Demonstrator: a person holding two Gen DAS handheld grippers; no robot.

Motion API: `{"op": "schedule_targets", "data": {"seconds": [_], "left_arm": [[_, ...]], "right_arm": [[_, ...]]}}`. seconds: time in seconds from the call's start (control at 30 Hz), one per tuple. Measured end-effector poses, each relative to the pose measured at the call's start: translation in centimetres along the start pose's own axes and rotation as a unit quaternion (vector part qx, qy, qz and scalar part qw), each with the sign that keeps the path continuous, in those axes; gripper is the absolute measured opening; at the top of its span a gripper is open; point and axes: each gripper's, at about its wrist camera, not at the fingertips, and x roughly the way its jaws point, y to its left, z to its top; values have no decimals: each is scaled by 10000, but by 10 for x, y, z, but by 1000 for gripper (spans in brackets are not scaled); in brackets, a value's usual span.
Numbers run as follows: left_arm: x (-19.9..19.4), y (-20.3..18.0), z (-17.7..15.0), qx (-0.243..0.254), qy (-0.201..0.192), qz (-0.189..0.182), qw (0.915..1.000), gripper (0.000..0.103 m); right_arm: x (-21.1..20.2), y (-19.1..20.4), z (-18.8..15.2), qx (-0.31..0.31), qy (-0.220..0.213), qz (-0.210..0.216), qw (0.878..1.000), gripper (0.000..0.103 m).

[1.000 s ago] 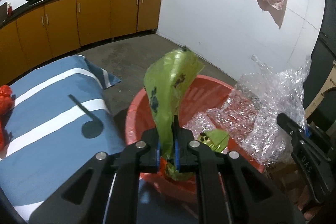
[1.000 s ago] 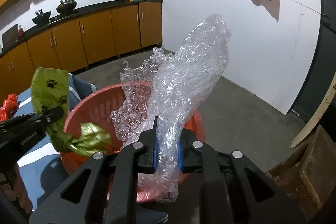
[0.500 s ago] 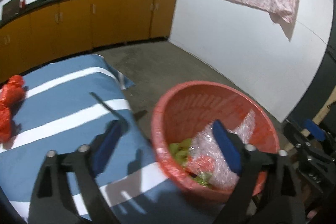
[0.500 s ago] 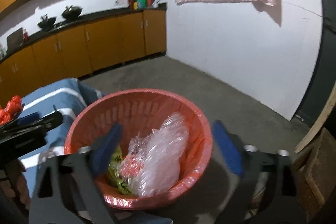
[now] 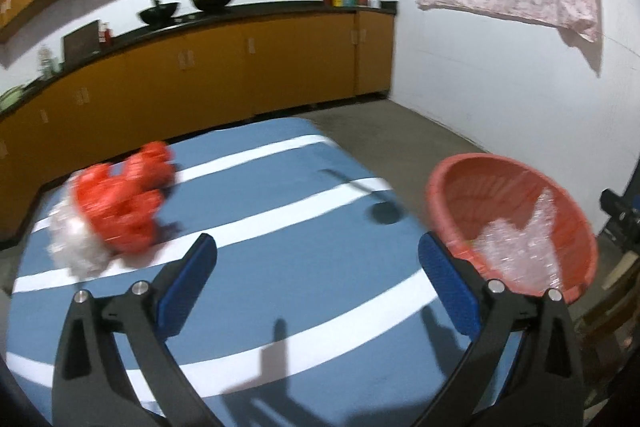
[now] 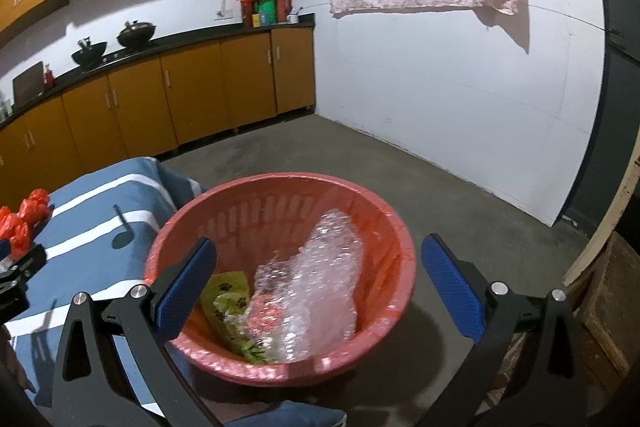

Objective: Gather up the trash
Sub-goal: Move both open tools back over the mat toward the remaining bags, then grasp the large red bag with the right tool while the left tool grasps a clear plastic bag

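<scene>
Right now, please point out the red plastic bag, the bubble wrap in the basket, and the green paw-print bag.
red plastic bag (image 5: 120,211), left wrist view, middle of the crumpled heap
bubble wrap (image 6: 320,279), right wrist view, its middle
green paw-print bag (image 6: 228,297), right wrist view, printed upper part

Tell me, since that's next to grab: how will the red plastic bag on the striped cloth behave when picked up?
The red plastic bag looks crumpled and thin, so it will probably be floppy and sag from wherever it is pinched. It likely weighs little. Clear bubble wrap lies against it and may drag along. Being a bunched heap on the striped cloth, it should not roll.
</scene>
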Motion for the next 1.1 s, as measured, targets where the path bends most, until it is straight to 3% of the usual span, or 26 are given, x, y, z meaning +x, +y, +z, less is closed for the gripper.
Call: {"op": "schedule_targets", "data": {"seconds": [0.1,0.23,0.37,0.47,0.87,1.1], "left_arm": [[-15,37,-13,-65,-92,358,9993,99],[-27,90,-30,-185,151,796,9965,99],[-35,143,-47,-499,425,1456,9872,99],[-43,178,-59,-813,509,1694,9809,99],[-72,263,-76,-1835,331,1852,9648,99],[-84,300,-86,-2359,255,1907,9525,99]], "right_arm": [[-2,19,-2,-98,53,225,9997,101],[-6,47,-4,-265,129,549,9981,101],[-10,84,-5,-436,218,940,9944,101],[-14,120,-6,-611,283,1318,9890,101],[-21,287,-12,-1286,445,2617,9555,101],[-1,369,-10,-1516,493,2956,9419,101]]}}
